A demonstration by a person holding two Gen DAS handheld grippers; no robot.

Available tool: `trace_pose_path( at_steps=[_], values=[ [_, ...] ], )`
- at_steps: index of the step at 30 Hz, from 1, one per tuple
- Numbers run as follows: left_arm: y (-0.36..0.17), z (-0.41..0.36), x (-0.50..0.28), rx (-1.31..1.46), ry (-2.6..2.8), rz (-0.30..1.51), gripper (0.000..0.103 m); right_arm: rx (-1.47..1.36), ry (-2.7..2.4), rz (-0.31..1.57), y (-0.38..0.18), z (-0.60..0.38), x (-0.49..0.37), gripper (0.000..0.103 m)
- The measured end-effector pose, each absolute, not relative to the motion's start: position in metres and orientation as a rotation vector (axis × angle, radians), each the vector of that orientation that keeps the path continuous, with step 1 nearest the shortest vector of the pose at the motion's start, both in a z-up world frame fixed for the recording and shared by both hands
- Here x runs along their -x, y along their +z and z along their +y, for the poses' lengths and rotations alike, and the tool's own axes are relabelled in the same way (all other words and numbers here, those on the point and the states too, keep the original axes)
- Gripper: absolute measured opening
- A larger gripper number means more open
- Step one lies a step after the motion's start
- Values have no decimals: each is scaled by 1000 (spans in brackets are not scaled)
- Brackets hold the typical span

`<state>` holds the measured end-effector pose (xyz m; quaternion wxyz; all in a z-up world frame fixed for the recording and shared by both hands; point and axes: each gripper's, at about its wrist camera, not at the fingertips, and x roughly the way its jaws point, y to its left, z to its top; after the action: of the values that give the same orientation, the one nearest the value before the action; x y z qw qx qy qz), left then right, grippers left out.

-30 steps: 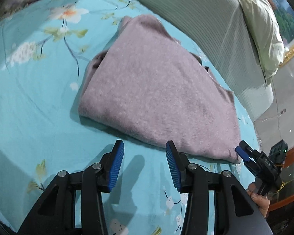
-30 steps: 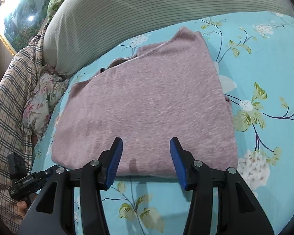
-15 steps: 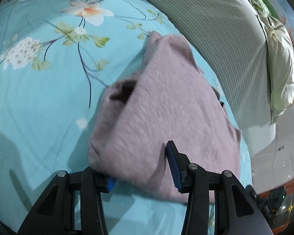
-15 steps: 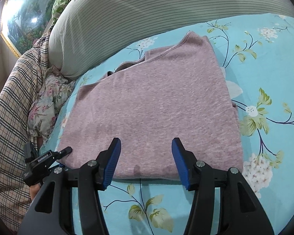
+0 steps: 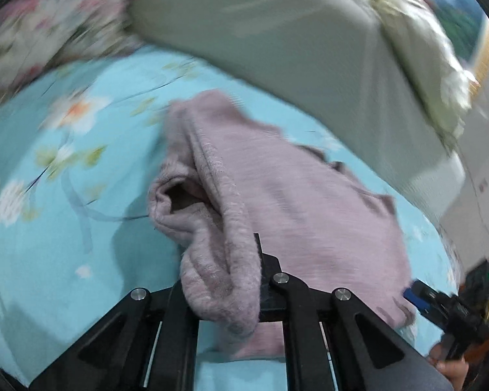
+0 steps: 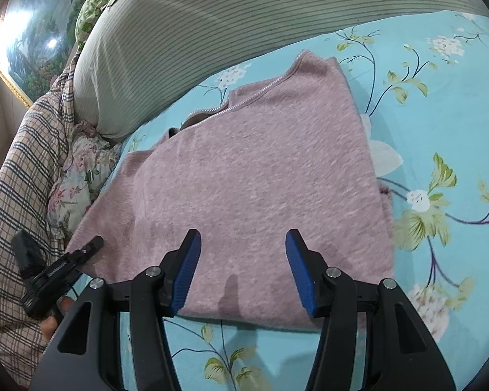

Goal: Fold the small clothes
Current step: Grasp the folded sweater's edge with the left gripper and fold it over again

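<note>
A folded pink fleece garment [image 6: 260, 179] lies on the turquoise flowered bedsheet [image 6: 440, 104]. My left gripper [image 5: 225, 280] is shut on the garment's near corner [image 5: 218, 290], and the cloth bunches up between its jaws and hides the pads. The garment [image 5: 309, 215] stretches away from it. My right gripper [image 6: 243, 270] is open with its blue pads over the garment's near edge, and holds nothing. The left gripper also shows in the right wrist view [image 6: 91, 247] at the garment's left corner. The right gripper shows in the left wrist view [image 5: 420, 296] at the far right.
A long grey striped bolster [image 6: 244, 26] lies along the far side of the garment. A checked blanket [image 6: 19, 169] and a flowered pillow [image 6: 81, 169] lie at the left. A framed picture [image 6: 32, 26] hangs behind.
My left gripper has moved onto the garment's corner and shut on it, and the cloth bunches up. The left wrist view is blurred by motion. My right gripper has advanced slightly over the near edge, still open.
</note>
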<state>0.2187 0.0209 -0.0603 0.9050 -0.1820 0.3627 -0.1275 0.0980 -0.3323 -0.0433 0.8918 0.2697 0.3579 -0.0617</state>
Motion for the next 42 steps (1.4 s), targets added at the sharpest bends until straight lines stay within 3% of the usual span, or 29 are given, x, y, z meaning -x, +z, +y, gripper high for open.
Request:
trace_pose_path(
  at_steps=[5, 12, 14, 25, 26, 27, 28, 30, 37, 42],
  values=[
    [-42, -49, -210, 201, -398, 720, 7, -593, -94, 735, -37, -349, -108, 55],
    [-72, -126, -203, 22, -541, 794, 8, -647, 5, 777, -39, -355, -144, 58],
    [-79, -132, -202, 15, -556, 808, 8, -645, 42, 797, -43, -349, -159, 62],
    [-68, -103, -197, 113, -597, 793, 7, -647, 192, 937, -72, -324, -285, 62],
    [-66, -102, -197, 114, -600, 791, 7, -653, 196, 917, -73, -325, -294, 58],
    [-65, -100, -196, 112, -601, 791, 7, -661, 204, 899, -72, -326, -298, 37],
    [-65, -99, -197, 109, -600, 791, 7, -668, 203, 886, -69, -327, -300, 25],
    [-62, -104, -198, 103, -593, 789, 7, -661, 203, 843, -58, -330, -297, 20],
    [-39, -131, -191, 104, -666, 764, 7, -553, 127, 711, -5, -370, -253, 19],
    [-43, -182, -189, 95, -755, 789, 8, -529, -4, 733, -14, -425, -229, 19]
  ],
)
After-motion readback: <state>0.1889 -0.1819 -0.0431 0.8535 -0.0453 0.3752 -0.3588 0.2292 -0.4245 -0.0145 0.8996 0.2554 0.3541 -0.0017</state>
